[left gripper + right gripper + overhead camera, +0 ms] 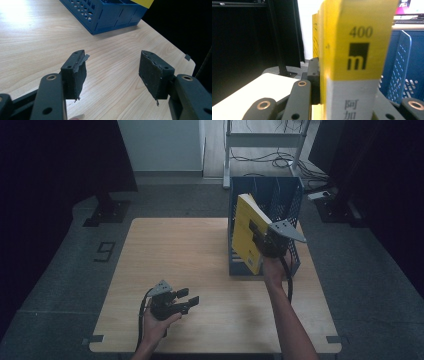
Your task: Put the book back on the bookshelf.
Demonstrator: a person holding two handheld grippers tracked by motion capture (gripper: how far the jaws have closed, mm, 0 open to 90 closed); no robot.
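A yellow book point(248, 231) with a grey band low on its spine point(357, 50) is held upright and tilted over the front of a blue slotted file rack point(285, 195). My right gripper point(265, 242) is shut on the book, with the jaws pressing its covers from both sides. The rack's perforated blue divider point(398, 65) shows just behind the book. My left gripper point(186, 301) rests low over the wooden table point(175, 255) near the front left. It stands open with nothing between its pads point(75, 75).
The blue rack point(107, 13) stands at the table's right rear. A dark floor surrounds the table, with a black stand base point(106, 212) at the back left and a metal frame with cables point(265, 145) behind the rack. The table's right edge point(186, 58) lies close to my left gripper's view.
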